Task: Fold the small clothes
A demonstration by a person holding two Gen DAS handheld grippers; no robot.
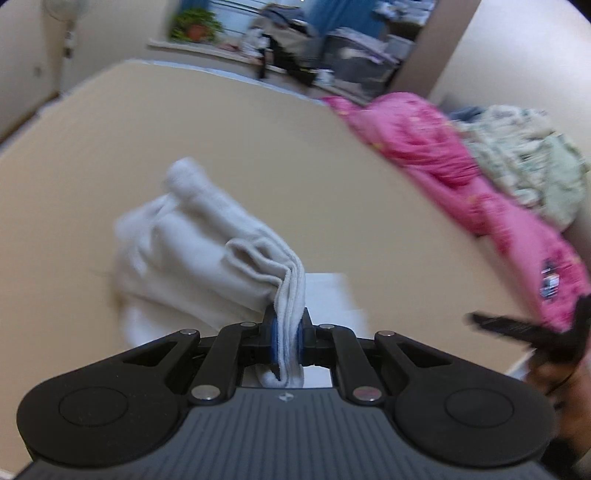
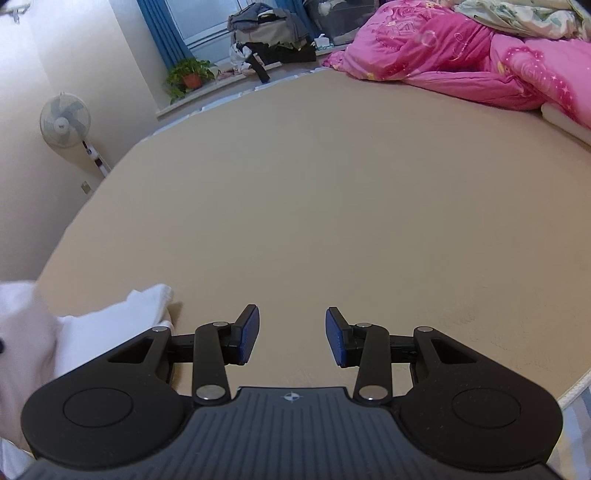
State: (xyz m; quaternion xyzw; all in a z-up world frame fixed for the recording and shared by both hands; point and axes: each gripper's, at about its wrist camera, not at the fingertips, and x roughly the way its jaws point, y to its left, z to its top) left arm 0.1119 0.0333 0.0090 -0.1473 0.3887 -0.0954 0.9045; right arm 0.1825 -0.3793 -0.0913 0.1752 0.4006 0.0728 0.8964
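bed: tan mattress surface (image 2: 332, 192) fills most of both views, bare across the middle
pink quilt: bunched pink quilt (image 2: 461, 55) along the far right side of the bed, resting on the mattress
floral bedding: pale patterned bedding (image 1: 524, 162) heaped behind the quilt, touching it
window side: blue curtain (image 2: 162, 33), a pile of clothes (image 2: 269, 29) on the sill, potted plant (image 2: 190, 75) beside it
fan: standing fan (image 2: 65, 119) against the left wall, off the bed
white garment: small white garment (image 1: 192, 236), soft knit, bunched and blurred; one edge is gathered up to the left claw, the rest hangs down toward the mattress. In the right wrist view it shows at the lower left (image 2: 122, 317), just beside the right claw's left arm
white sheet: flat white patch (image 1: 328, 295) on the mattress under the left claw, partly hidden, can't tell what it is
left claw: left claw (image 1: 287, 338) pressed together, pinching the folded white edge between the blue pads (image 1: 273, 338)
right claw: right claw (image 2: 291, 338) spread, nothing between the pads (image 2: 249, 334), above bare mattress; blurred dark shape at the right edge of the left wrist view (image 1: 532, 332)
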